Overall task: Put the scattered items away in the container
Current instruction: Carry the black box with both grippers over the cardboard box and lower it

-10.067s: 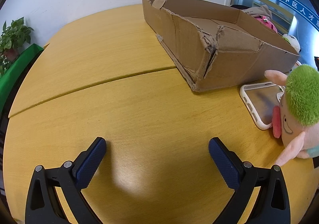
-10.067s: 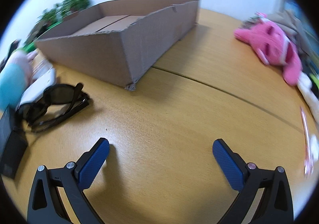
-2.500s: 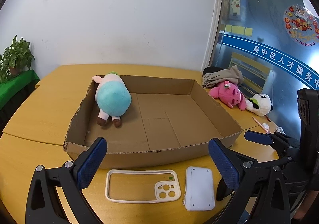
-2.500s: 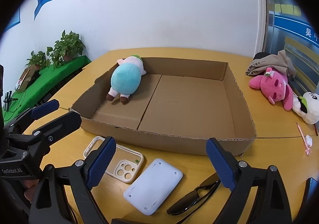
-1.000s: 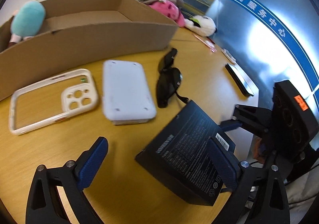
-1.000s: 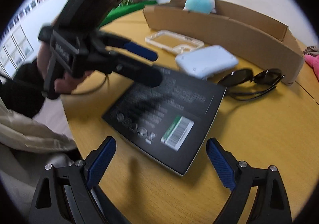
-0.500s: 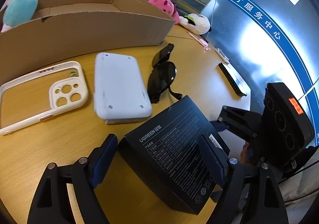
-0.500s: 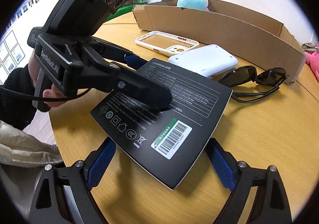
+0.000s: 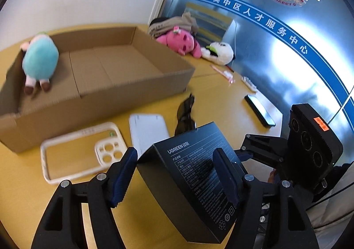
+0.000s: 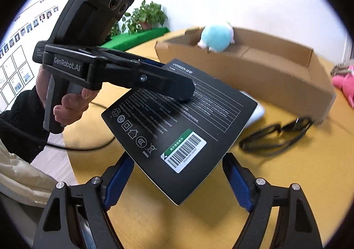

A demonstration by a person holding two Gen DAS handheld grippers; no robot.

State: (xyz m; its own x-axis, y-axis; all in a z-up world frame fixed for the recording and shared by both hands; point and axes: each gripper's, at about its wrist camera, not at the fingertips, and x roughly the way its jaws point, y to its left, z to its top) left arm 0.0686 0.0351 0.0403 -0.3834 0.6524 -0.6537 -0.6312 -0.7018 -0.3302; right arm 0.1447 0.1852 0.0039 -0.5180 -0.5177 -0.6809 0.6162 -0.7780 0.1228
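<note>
The left gripper (image 9: 174, 173) holds the black box (image 9: 194, 173) between its fingers, one on each side, and the box is lifted off the counter (image 9: 212, 91) and tilted. The right gripper (image 10: 177, 180) is just below the lower edge of this box (image 10: 179, 120). Its fingers are set wide on both sides of the edge, and they do not seem to press it.

The cardboard container (image 9: 106, 94) stands further back on the counter. Only the blue plush toy (image 9: 39, 60) lies inside it, so I judge that the task is at an early part. The box is on its way, but not yet placed. The phone case (image 9: 81, 153), the white pack (image 9: 148, 131) and the sunglasses (image 10: 276, 136) lie on the counter beside the container and still need to go in.
</note>
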